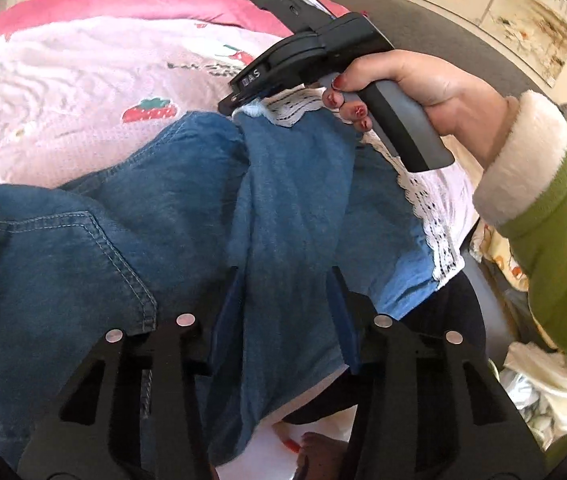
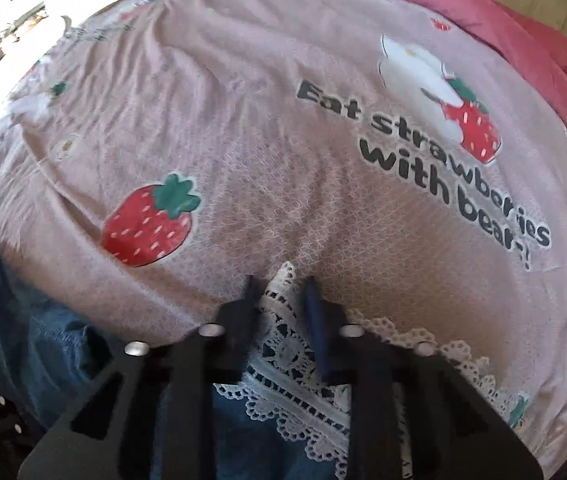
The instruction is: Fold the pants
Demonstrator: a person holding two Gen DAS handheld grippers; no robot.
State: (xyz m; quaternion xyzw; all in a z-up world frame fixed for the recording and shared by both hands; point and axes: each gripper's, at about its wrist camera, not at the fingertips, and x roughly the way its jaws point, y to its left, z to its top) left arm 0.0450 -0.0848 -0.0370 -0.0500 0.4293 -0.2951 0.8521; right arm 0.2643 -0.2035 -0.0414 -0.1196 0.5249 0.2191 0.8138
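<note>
Left gripper (image 1: 283,312): jaws partly apart, with a raised fold of the blue denim pants (image 1: 95,248) between the blue pads; the cloth fills the gap and both pads appear to press on it. Right gripper (image 2: 281,300): jaws drawn close and clamped on the white lace trim (image 2: 283,344) at the edge of the pants.

The pants lie crumpled on a bed covered by a pink sheet (image 2: 243,140) printed with strawberries and the words "Eat strawberries with bears!".

The left wrist view alone shows the right gripper from outside, its tip down at the lace edge, and the person's right hand (image 1: 403,84) wrapped round the grey handle, with a green sleeve (image 1: 555,232) and a cream cuff. It also shows a pocket seam. The right wrist view alone shows the printed words and a darker pink quilt (image 2: 531,48) along the far edge.

Both grippers tilt downward toward the bed.
</note>
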